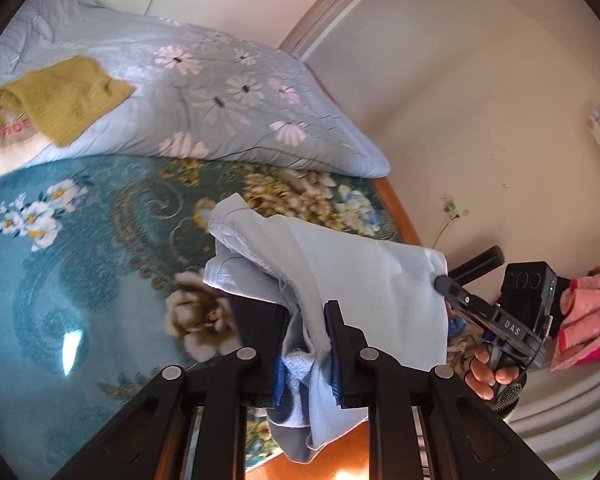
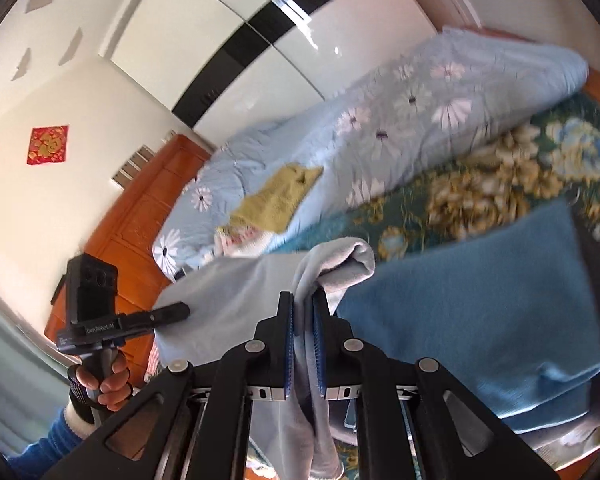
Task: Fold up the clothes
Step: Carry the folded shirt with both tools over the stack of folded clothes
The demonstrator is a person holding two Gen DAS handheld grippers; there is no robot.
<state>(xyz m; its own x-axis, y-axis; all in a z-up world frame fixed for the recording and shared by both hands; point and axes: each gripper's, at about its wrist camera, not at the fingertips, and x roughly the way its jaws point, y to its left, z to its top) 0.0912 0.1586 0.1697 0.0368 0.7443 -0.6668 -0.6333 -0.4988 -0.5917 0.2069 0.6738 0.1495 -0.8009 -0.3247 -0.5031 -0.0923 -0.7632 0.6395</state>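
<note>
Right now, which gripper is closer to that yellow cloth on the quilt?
Left. The yellow cloth lies up-left of the left gripper; the right gripper holds the light blue garment's far edge.

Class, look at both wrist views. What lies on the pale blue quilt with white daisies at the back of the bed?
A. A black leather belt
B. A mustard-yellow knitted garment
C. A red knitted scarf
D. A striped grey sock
B: a mustard-yellow knitted garment lies on the pale blue daisy-print quilt, apart from the garment being held.
</note>
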